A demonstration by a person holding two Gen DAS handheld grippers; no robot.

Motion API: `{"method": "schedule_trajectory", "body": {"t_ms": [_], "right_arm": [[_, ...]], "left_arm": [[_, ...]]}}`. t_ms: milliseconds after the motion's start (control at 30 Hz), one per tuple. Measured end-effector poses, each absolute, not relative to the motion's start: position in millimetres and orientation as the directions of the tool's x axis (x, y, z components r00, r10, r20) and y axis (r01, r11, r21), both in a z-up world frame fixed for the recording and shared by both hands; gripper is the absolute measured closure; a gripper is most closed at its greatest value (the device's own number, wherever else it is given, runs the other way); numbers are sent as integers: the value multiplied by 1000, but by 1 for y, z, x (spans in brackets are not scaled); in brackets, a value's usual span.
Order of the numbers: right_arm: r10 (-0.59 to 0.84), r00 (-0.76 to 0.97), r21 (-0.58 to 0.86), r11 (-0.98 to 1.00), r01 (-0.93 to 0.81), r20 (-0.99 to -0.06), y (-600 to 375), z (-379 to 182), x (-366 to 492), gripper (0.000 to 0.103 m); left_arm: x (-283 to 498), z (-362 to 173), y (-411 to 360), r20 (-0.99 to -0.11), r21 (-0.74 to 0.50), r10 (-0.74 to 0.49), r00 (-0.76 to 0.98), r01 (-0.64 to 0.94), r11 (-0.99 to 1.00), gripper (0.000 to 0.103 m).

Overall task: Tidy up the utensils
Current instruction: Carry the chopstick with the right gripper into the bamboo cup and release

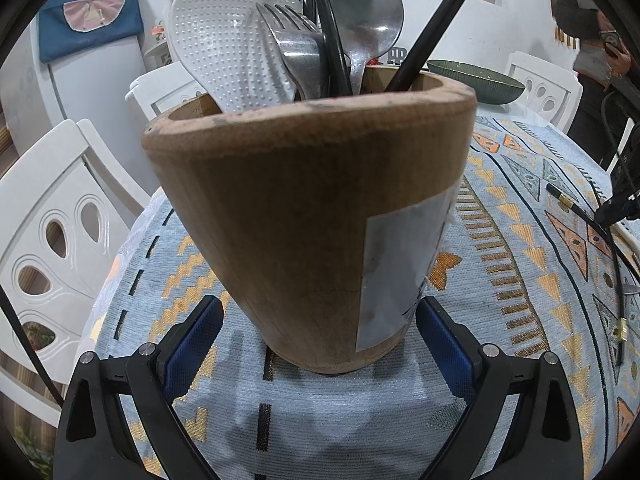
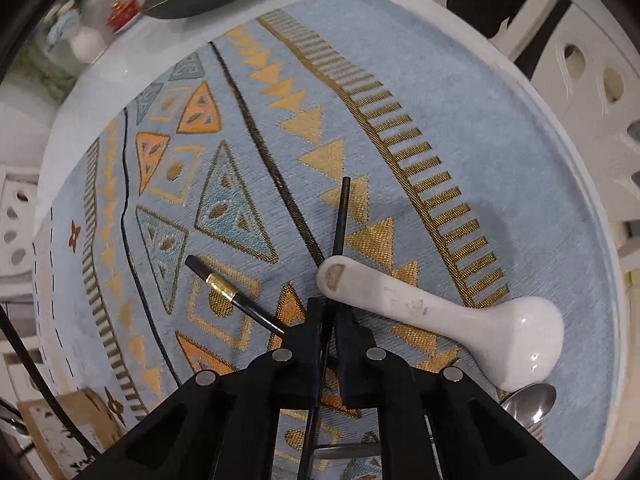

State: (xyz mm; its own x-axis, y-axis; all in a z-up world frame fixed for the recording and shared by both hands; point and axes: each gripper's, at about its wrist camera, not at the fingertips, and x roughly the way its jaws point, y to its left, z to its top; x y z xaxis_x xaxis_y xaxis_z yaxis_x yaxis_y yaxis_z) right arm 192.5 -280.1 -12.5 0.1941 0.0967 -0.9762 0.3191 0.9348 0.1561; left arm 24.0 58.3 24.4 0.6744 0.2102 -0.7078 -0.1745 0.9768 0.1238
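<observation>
Patterned blue-and-gold cloth (image 2: 460, 92) covered the round table, ringed by white chairs (image 1: 60, 216).

Left wrist view: your left gripper (image 1: 320, 344) stood open, its blue pads (image 1: 192, 344) flanking the base of the wooden utensil holder (image 1: 296, 216) without visibly pressing it. The holder stood directly ahead of the fingers, loaded with a white rice paddle (image 1: 228, 44), a fork (image 1: 296, 48), a metal spoon (image 1: 368, 16) and black chopsticks (image 1: 332, 48). Only this view showed the holder's contents and a dark bowl (image 1: 480, 80) beyond it.

Right wrist view: your right gripper (image 2: 330, 328) pointed steeply down, jaws closed on a black chopstick (image 2: 342, 216) that ran forward from between the fingertips. A second chopstick with a gold band (image 2: 224, 288) lay just left of the fingers. A white ceramic spoon (image 2: 440, 316) lay to the right, its handle end beside the fingertips; a steel spoon (image 2: 528, 400) lay near its bowl. Only this view showed these loose utensils in full.
</observation>
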Motion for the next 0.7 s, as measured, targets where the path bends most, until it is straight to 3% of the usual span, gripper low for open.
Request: {"method": "schedule_trajectory", "body": {"t_ms": [267,700], "right_arm": [[159,361,240,952,192,-919,-272,47,160,98],[147,621,195,981,10,-770,-231,161,110,98]], "left_arm": [[24,25,59,-708,125,210,674,-174,977,6],[24,25,59,-708,124,210,675,-174,977,6]]}}
